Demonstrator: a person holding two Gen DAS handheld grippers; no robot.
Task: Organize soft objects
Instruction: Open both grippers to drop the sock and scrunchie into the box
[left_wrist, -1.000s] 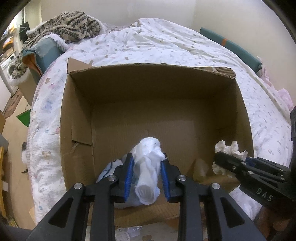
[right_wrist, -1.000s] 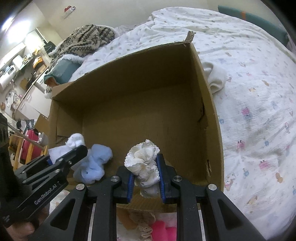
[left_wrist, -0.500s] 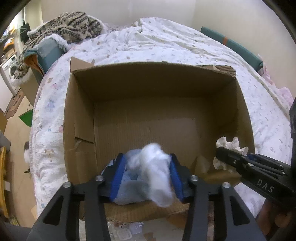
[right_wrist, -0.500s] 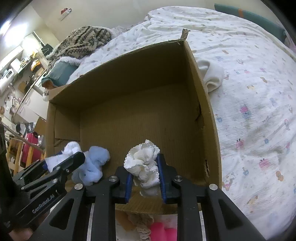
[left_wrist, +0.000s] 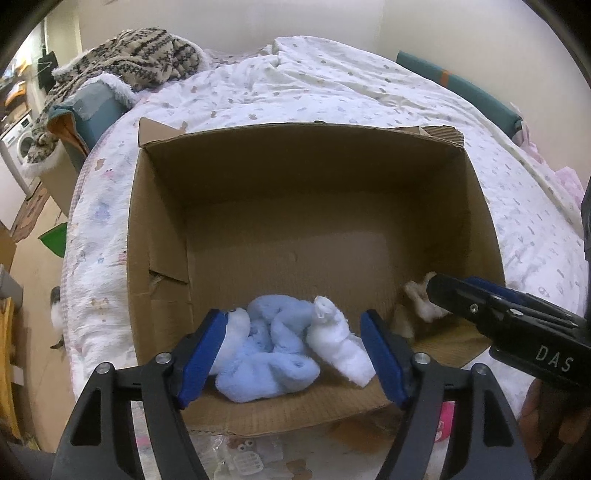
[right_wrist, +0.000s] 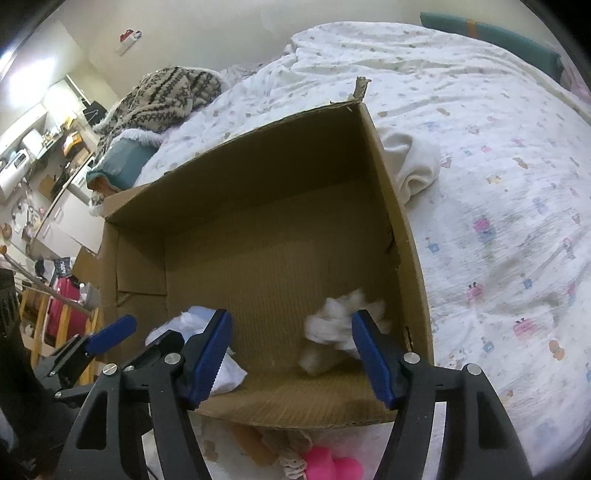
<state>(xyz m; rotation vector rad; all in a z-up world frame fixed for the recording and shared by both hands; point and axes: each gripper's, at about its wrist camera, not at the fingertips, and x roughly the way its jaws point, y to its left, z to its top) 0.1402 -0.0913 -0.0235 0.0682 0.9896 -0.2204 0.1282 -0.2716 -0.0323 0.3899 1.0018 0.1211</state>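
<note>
At the very front edge, below the box, small soft things lie on the bedding: a bright pink plush piece (right_wrist: 334, 467) and a strip of cream lace (right_wrist: 291, 448) in the right wrist view, with some clear plastic packets (left_wrist: 245, 452) in the left wrist view.

Just past them the left gripper (left_wrist: 293, 352) stands with its jaws wide, having just been opening; its blue pads touch nothing. Between them, on the box floor, lie a fluffy light-blue sock bundle (left_wrist: 269, 354) and a white rolled sock (left_wrist: 338, 345), touching each other. The right gripper (right_wrist: 290, 356) is spread wide too, its jaws having just been opening, and the cream frilly sock (right_wrist: 341, 326) shows blurred between the pads, close to the right-hand one, near the box's right wall. Whether it touches the pad I cannot tell.

The cardboard box (left_wrist: 314, 173) is brown and corrugated, open-topped, with ragged torn flaps and a creased left wall. It sits on a bed under a rumpled white quilt (left_wrist: 332, 81) printed with small pastel figures. A folded white cloth (right_wrist: 415, 166) lies on the quilt just beside the box's right wall.

Farther off, a shaggy patterned knit blanket (left_wrist: 144, 55) is heaped over a teal bin (left_wrist: 94, 107). A teal cushion (left_wrist: 461, 90) lies against the cream wall. At far left stand a washing machine (left_wrist: 18, 147) and cluttered shelves.
</note>
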